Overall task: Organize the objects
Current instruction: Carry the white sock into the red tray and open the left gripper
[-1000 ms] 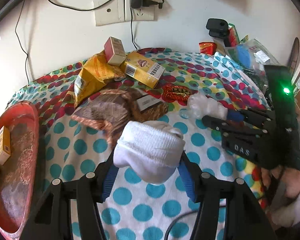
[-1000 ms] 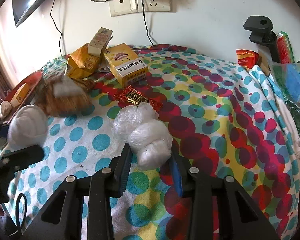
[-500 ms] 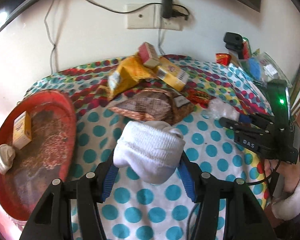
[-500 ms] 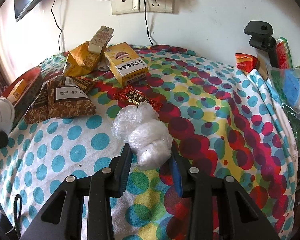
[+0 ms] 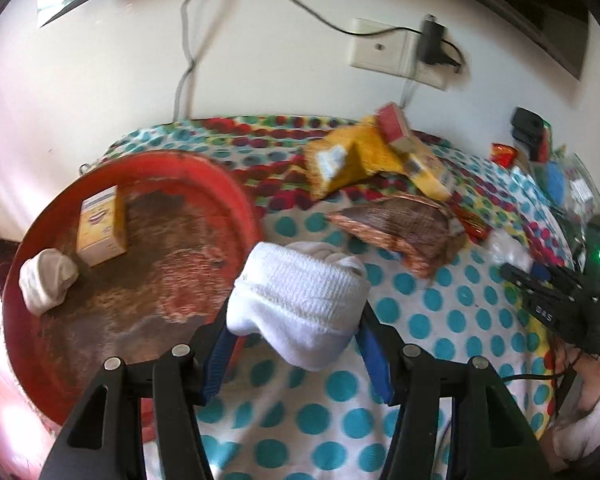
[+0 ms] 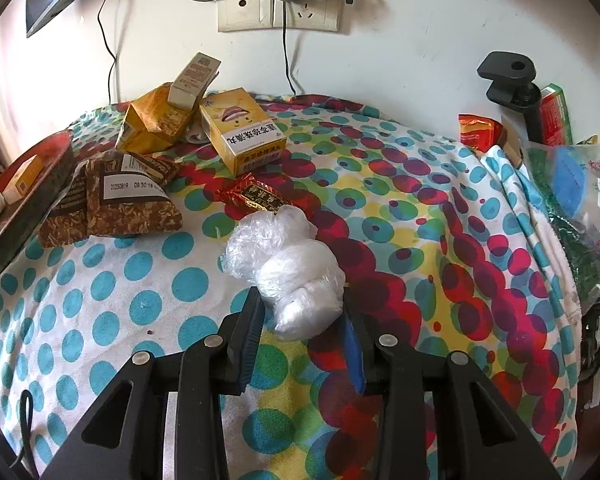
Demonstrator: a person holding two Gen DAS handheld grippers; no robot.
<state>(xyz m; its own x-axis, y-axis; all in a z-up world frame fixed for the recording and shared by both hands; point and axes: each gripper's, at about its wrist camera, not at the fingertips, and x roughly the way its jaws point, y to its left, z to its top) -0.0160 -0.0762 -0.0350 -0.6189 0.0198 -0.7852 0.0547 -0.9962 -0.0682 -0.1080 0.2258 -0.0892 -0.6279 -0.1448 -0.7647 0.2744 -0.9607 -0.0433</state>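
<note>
- White rolled sock [image 5: 300, 304] sits clamped between the blue pads of the left hand-held gripper [image 5: 296, 340], held clear above the polka-dot cloth [image 5: 440, 320], just right of the rim of the round red tray [image 5: 236, 188].
- To place it well, I would carry it over the rim and onto the worn brown middle of the tray before letting the jaws part, so it drops flat and cannot roll back out.
- Open room there looks good: the near and centre parts of the tray are bare, while a second white sock bundle [image 5: 46, 284] and a small yellow carton [image 5: 100, 230] sit at its far left, well apart from the likely landing spot.
- Clear plastic-wrapped white bundle [image 6: 288, 268] lies on the desk, gripped at its near end by the right hand-held gripper [image 6: 300, 320].
- Beyond it, a red foil sachet [image 6: 256, 196] touches the wrap, so lifting straight up should avoid dragging it.
- Farther back, a brown patterned snack bag [image 6: 120, 200], yellow box [image 6: 240, 132] and yellow pouch [image 6: 152, 124] crowd the desk toward the wall.
</note>
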